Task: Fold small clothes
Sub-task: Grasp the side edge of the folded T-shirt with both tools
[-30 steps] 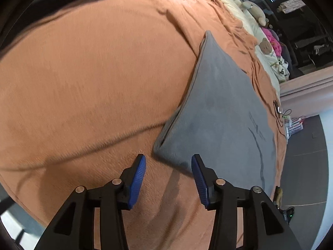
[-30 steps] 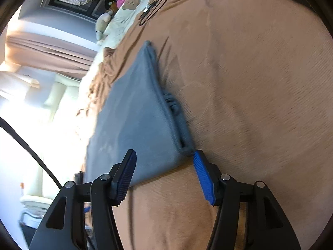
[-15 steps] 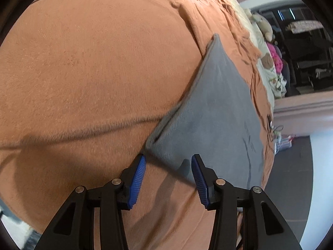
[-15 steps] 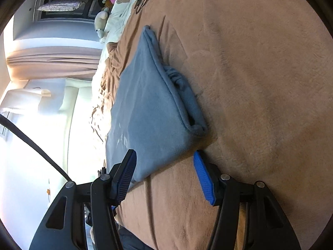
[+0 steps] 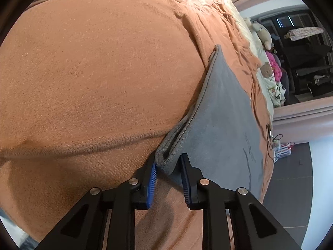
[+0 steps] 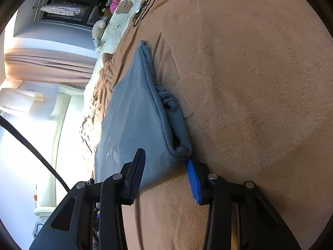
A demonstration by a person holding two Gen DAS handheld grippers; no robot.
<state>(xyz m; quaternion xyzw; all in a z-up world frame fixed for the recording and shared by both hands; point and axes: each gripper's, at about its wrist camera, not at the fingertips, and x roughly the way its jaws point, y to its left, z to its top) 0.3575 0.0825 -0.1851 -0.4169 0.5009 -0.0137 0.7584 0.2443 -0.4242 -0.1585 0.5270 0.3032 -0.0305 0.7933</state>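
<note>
Left of the folded grey fleece garment (image 5: 220,125), the orange fleece blanket (image 5: 93,83) lies bare; soft toys (image 5: 262,34) crowd the bed's far end.

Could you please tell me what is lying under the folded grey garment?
The grey garment lies flat on the orange blanket. Whatever lies beneath that blanket is covered and cannot be seen.

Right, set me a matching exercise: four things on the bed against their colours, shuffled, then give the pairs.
Things:
1. folded garment
2. blanket under it
3. plush bear at the far end of the bed
4. fluffy bundle just past the bear

Colours:
a. pink
b. grey
c. orange-brown
d. cream

Pairs: 1-b, 2-c, 3-d, 4-a
</note>
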